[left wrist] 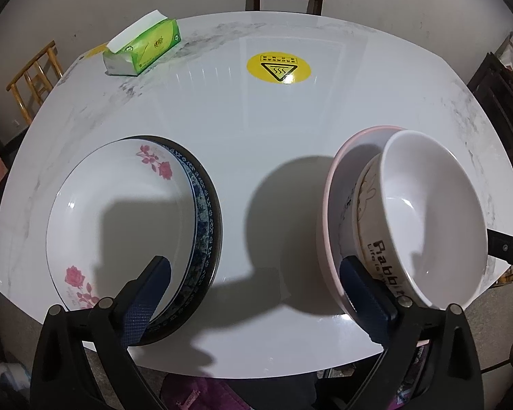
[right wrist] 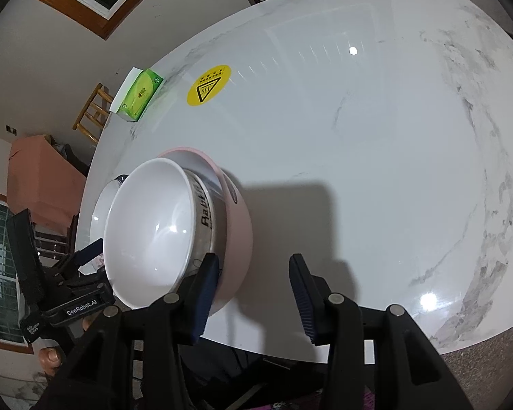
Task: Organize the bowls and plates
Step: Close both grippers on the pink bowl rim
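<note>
Where the round white table (left wrist: 256,130) shines like marble with grey streaks, we start at the left and see a green tissue box (left wrist: 142,48) with a white sheet sticking out; its writing is too small to read. Below it sits a white plate (left wrist: 119,212) painted with pink roses, stacked on a plate with a blue pattern and dark rim (left wrist: 205,225). Our left gripper (left wrist: 253,294) hangs over the bare table between the two stacks, its jaws spread wide with nothing in them, and its blue pads look bumpy. In the middle a round yellow sticker (left wrist: 278,67) shows a black triangle with wavy steam lines. To the right a smooth white bowl (left wrist: 434,212) sits in a cream bowl (left wrist: 369,218) that says "Rabbit" with a drawn rabbit, and both rest in a pink bowl (left wrist: 328,212). In the right view our right gripper (right wrist: 254,290) has its jaws partly spread and empty, with one ribbed blue pad just beside the pink bowl. The left gripper's black body there reads "GenRobot.AI".
</note>
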